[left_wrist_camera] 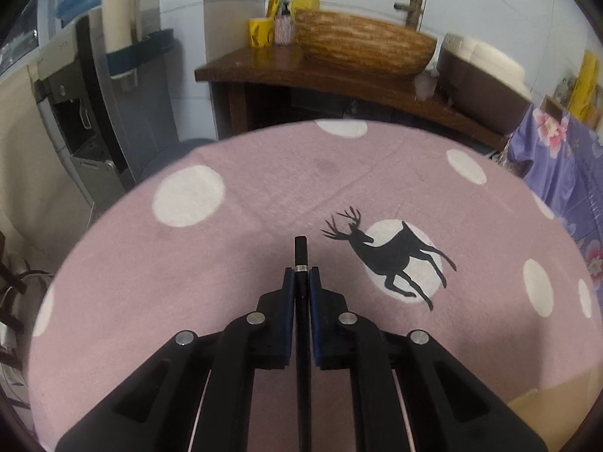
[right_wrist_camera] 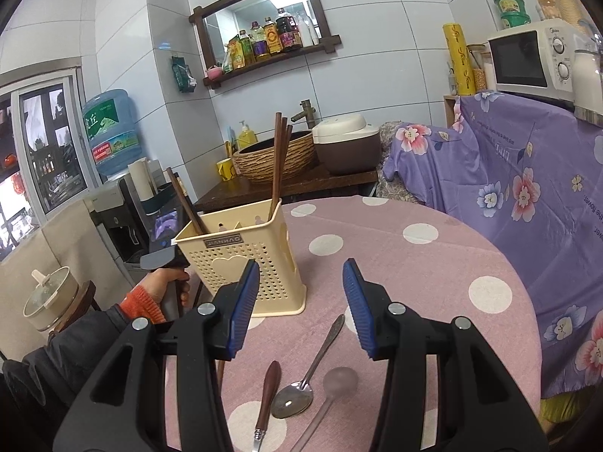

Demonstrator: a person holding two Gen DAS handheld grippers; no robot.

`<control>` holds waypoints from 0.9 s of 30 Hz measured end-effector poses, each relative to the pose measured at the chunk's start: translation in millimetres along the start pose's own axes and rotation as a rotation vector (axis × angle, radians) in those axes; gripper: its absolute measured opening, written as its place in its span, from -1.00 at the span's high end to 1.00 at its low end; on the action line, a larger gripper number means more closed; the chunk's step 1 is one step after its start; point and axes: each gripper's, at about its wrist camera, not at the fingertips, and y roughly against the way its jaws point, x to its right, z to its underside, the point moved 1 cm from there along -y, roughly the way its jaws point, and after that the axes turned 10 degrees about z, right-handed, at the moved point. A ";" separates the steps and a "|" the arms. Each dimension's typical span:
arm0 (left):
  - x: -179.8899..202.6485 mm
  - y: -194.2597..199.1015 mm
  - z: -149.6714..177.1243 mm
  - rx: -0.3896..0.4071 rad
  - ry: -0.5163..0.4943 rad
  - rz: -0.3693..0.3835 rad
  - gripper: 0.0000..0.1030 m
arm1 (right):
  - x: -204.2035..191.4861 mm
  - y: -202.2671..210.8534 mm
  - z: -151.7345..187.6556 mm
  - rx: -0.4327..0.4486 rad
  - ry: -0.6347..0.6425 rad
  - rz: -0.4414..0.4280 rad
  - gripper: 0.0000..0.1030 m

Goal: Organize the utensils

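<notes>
Left gripper [left_wrist_camera: 301, 275]: points steeply down at the pink spotted tablecloth [left_wrist_camera: 264, 203], jaws clamped on one black chopstick [left_wrist_camera: 301, 252] with a silver band
Right gripper [right_wrist_camera: 301, 275]: tilted slightly down, jaws apart, holding nothing
Left hand [right_wrist_camera: 167, 278]: orange cuff, gripping its handle beside the holder
Cream utensil holder [right_wrist_camera: 248, 260]: upright on the table, about five brown chopsticks [right_wrist_camera: 277, 158] inside
Loose on the cloth: one metal spoon [right_wrist_camera: 301, 388], one translucent spoon [right_wrist_camera: 335, 388], one wooden-handled utensil [right_wrist_camera: 268, 395]

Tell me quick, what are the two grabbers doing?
Left gripper: shut on a thin black stick, maybe a chopstick.
Right gripper: open, holding nothing, above the metal spoon.
</notes>
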 end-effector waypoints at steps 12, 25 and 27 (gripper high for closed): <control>-14.6 207.9 45.7 0.309 -0.058 0.155 0.84 | -24.5 27.3 25.6 -0.017 -0.007 -0.096 0.09; 8.9 306.5 65.0 0.466 -0.113 0.217 0.84 | -45.0 66.7 34.5 0.021 0.029 -0.129 0.09; 12.2 314.6 57.9 0.479 -0.119 0.219 0.84 | -42.6 67.9 33.9 0.022 0.028 -0.125 0.09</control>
